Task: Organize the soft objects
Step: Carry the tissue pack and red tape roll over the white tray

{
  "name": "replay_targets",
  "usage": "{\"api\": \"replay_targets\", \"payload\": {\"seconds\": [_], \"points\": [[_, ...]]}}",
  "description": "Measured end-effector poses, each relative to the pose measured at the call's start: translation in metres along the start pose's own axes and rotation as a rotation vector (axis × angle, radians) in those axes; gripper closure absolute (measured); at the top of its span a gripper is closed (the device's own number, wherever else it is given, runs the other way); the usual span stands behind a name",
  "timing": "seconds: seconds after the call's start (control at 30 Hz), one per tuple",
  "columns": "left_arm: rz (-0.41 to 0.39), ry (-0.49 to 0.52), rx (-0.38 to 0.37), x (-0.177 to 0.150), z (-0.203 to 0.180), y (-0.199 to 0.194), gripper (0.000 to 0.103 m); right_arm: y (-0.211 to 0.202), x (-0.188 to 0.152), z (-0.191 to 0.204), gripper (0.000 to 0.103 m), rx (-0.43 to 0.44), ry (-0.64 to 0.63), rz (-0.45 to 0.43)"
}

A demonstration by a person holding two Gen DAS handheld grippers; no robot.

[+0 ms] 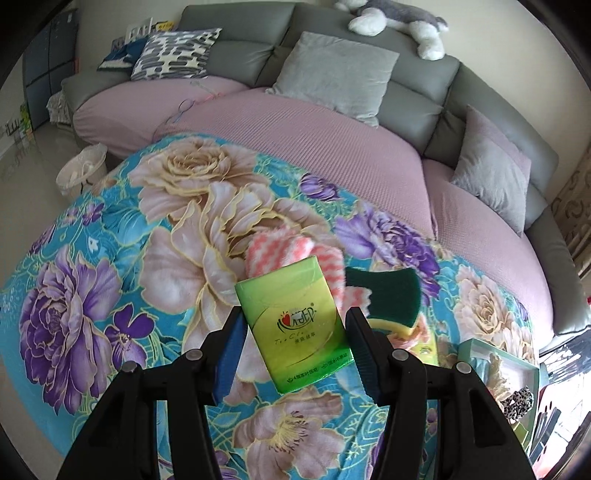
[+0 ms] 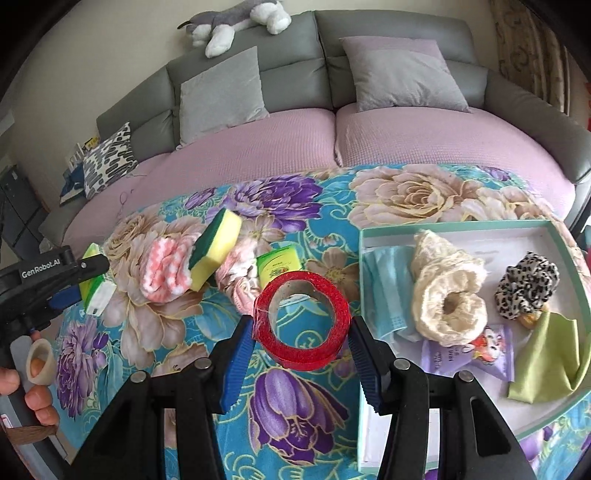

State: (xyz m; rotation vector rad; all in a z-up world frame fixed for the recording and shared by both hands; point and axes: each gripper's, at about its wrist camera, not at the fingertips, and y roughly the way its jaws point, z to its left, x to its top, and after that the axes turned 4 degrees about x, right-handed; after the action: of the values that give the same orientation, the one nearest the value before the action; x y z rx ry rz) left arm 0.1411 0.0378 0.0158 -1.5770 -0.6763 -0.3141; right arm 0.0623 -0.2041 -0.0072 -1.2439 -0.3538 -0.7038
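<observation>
My left gripper (image 1: 295,328) is shut on a green tissue pack (image 1: 295,325), held above the floral blanket (image 1: 110,258); it also shows at the left of the right wrist view (image 2: 94,284). My right gripper (image 2: 301,332) is shut on a red tape roll (image 2: 301,321), just left of the teal-rimmed tray (image 2: 461,226). A pink-and-white cloth (image 1: 291,251) and a yellow-green sponge (image 1: 391,299) lie beyond the left gripper. In the right wrist view the sponge (image 2: 214,254) leans on the cloth (image 2: 166,269), with a second green tissue pack (image 2: 279,267) nearby.
The tray holds a cream scrunchie (image 2: 447,295), a leopard scrunchie (image 2: 524,284), a blue mask (image 2: 388,280), a green cloth (image 2: 550,354) and a purple packet (image 2: 469,350). A grey sofa with pink covers (image 1: 332,122), cushions and a plush dog (image 1: 402,18) stands behind. A bin (image 1: 81,173) stands on the floor.
</observation>
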Motion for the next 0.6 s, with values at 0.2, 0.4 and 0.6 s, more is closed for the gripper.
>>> {"api": "replay_targets", "payload": {"seconds": [0.2, 0.4, 0.6], "points": [[-0.038, 0.083, -0.023, -0.005, -0.032, -0.017, 0.046, -0.018, 0.005, -0.035, 0.049, -0.057, 0.066, -0.024], [-0.045, 0.205, -0.083, -0.019, -0.078, -0.028, 0.046, -0.031, 0.006, -0.071, 0.049, -0.114, 0.125, -0.039], [-0.015, 0.329, -0.153, -0.043, -0.125, -0.033, 0.046, -0.044, 0.001, -0.113, 0.048, -0.203, 0.199, -0.045]]}}
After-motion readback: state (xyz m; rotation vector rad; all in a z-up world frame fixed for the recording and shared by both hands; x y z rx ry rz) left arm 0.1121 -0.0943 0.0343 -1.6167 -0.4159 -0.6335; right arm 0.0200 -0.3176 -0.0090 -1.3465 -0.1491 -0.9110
